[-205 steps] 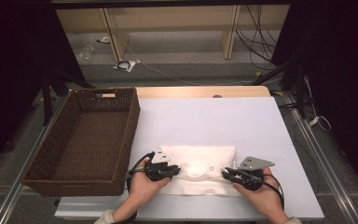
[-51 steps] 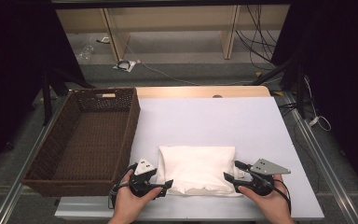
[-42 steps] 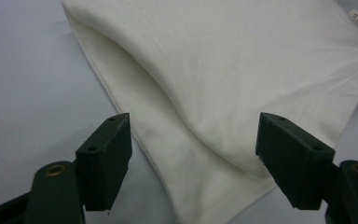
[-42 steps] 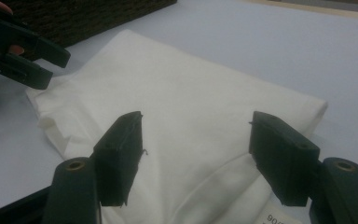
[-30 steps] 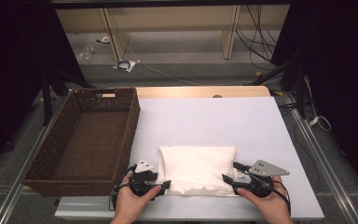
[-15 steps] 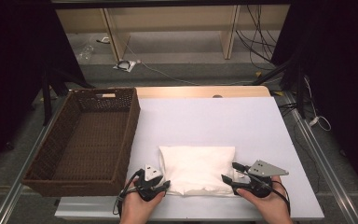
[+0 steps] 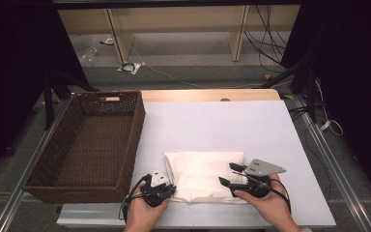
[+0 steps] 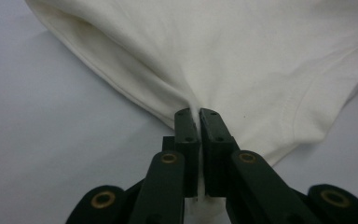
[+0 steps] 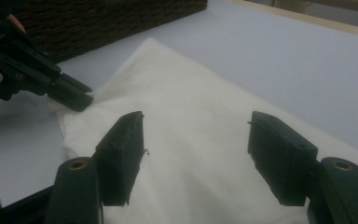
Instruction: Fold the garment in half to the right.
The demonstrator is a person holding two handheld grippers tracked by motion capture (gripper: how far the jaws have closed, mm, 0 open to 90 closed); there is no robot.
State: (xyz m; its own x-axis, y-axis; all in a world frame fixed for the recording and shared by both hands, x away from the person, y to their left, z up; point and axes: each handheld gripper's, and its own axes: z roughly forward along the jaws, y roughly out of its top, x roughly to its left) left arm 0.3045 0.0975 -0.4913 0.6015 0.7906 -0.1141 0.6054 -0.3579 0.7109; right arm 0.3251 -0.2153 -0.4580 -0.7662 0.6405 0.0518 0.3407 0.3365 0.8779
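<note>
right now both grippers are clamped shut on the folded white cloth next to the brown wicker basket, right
Not quite. Only the left gripper is shut on the folded white cloth; the left gripper view shows its jaws pinching a fold. The right gripper is open: the right gripper view shows its jaws spread wide over the cloth. The cloth does lie next to the brown wicker basket.

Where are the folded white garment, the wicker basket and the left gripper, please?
folded white garment (image 7: 205,171), high view, middle of its top layer.
wicker basket (image 7: 135,126), high view, right rim.
left gripper (image 8: 199,119), left gripper view, between its tips, shut on the garment's edge.
</note>
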